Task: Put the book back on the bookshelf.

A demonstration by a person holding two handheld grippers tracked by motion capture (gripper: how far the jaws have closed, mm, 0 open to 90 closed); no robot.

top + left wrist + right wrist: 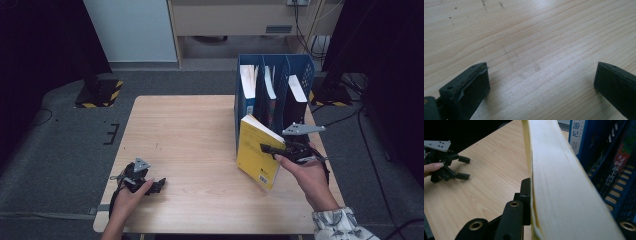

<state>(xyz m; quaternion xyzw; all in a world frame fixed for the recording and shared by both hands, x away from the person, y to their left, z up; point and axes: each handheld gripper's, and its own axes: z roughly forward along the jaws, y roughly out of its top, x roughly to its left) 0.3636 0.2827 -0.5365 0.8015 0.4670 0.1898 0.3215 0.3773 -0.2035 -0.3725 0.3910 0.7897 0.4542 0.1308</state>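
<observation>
A yellow book [255, 152] hangs tilted in front of the blue file rack [301, 66], white page edge [556, 182] facing up. My right gripper [267, 149] is shut on its right-hand side, one black finger [525, 195] pressed flat against the cover. The book's upper corner lies close to the rack's left front wall; whether they touch I cannot tell. My left gripper [159, 185] rests low on the wooden table [190, 130] near its front left, open, with bare wood between its fingers [476, 82]. In the right gripper view, the left gripper [462, 167] appears farther off.
The rack has three slots, each with an upright book or folder; a blue spine with Chinese characters [577, 135] stands in the nearest one. Beyond the table lie grey floor, cables at the right and a black stand foot with yellow stripes [99, 94].
</observation>
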